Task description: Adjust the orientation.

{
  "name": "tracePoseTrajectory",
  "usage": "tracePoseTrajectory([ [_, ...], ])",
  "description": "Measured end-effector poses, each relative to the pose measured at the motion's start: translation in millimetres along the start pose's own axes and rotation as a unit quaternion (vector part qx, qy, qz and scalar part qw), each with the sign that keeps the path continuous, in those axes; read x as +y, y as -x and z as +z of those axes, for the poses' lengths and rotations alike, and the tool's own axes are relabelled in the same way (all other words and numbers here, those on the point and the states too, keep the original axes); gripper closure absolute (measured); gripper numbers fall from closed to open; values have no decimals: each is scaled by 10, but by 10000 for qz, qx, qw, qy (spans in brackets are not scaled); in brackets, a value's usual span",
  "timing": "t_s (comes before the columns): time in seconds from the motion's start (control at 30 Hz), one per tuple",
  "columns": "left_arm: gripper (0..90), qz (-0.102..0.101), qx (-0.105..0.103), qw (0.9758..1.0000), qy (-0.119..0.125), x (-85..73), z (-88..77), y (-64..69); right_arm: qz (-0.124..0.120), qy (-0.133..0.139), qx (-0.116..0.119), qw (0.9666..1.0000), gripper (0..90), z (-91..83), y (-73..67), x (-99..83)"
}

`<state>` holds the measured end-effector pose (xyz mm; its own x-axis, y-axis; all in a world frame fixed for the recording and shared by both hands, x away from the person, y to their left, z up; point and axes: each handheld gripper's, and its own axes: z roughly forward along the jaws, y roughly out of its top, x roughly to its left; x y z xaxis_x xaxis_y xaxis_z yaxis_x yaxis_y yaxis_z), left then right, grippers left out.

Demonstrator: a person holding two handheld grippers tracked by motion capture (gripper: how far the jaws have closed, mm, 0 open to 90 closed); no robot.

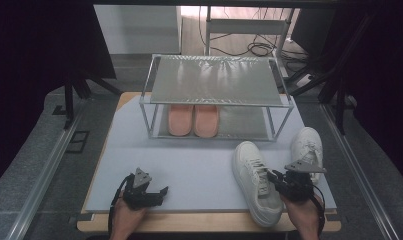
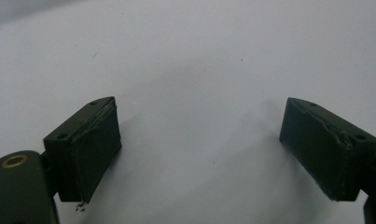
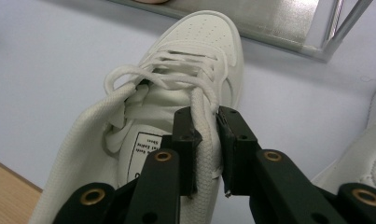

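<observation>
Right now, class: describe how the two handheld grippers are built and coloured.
Left gripper and right gripper are black, each topped by a grey three-cornered plate and trailing a black cable. Jaws end in blocky dark pads; brass-coloured rivets mark the joints. Forearms are bare.

The person's left hand (image 1: 126, 215) comes in from the bottom edge and holds the black two-jaw left gripper (image 1: 160, 192) low and nearly level, its tip aimed to the right in the high view. In the left gripper view its two fingers (image 2: 85, 149) stand wide apart with nothing between them. The person's right hand (image 1: 305, 212) holds the black right gripper (image 1: 273, 176), topped by a grey three-cornered plate, angled up and to the left in the high view. Its fingers (image 3: 188, 140) are drawn close together and pinch a white shoe's side wall (image 3: 205, 140).
</observation>
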<state>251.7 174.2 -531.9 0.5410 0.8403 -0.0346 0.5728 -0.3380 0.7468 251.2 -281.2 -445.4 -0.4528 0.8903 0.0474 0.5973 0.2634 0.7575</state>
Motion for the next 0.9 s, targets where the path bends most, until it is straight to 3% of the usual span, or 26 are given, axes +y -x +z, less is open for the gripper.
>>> tracePoseTrajectory([
  [0.13, 118, -4, 4, 10000, -2, 1, 0, 1, 18, -11, 110, 9999, 793, -24, 2, 48],
  [0.43, 118, -24, 10, 10000, 0, 3, 2, 4, -260, 13, 238, 9994, 806, -38, -138, 279],
  [0.63, 118, -26, 9, 10000, -4, 4, 2, 4, -306, 70, 625, 9976, 808, 71, -233, 374],
  [0.9, 118, -15, 13, 10000, 2, 3, 2, 3, -460, 193, 1093, 9928, 808, 320, -454, 564],
])
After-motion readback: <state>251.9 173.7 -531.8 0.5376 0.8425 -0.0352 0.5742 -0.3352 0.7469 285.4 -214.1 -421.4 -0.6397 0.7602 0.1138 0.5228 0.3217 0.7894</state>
